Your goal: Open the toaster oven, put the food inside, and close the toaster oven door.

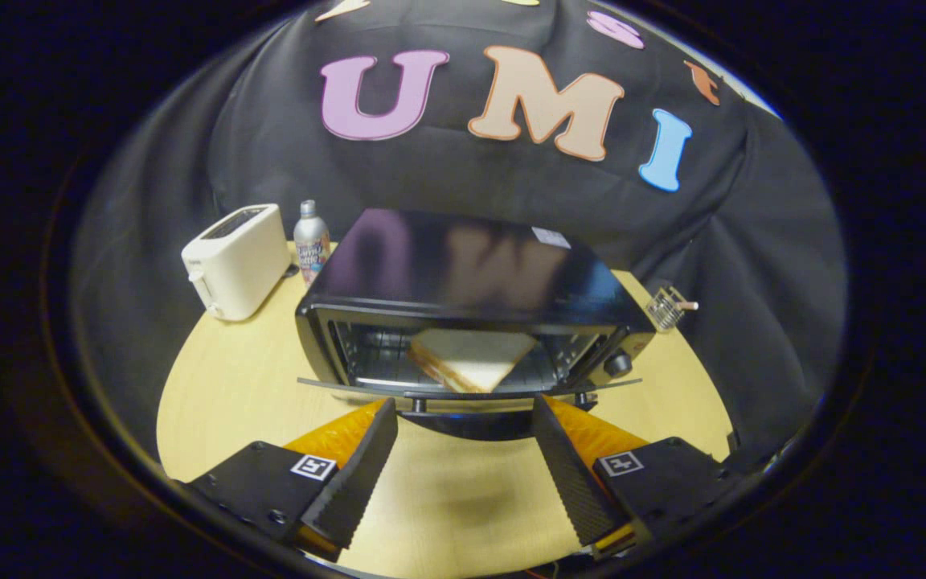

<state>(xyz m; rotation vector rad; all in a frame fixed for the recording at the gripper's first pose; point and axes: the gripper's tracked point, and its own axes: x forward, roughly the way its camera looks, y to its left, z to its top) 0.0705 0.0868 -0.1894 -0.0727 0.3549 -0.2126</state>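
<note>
One sandwich [473,359] inside toaster oven [463,310], beyond open jaws.

The toaster oven [471,314] hides the sandwich's [475,358] far end under its top edge, and its far interior is too dark to make out. The lowered door [463,388] hides the oven's feet. The bottle's [312,241] label is too small to read. The small wire basket [666,307] on the right is tiny, contents unclear.

Gripper-mounted fisheye looks slightly down, close, at the toaster oven [471,322].
</note>
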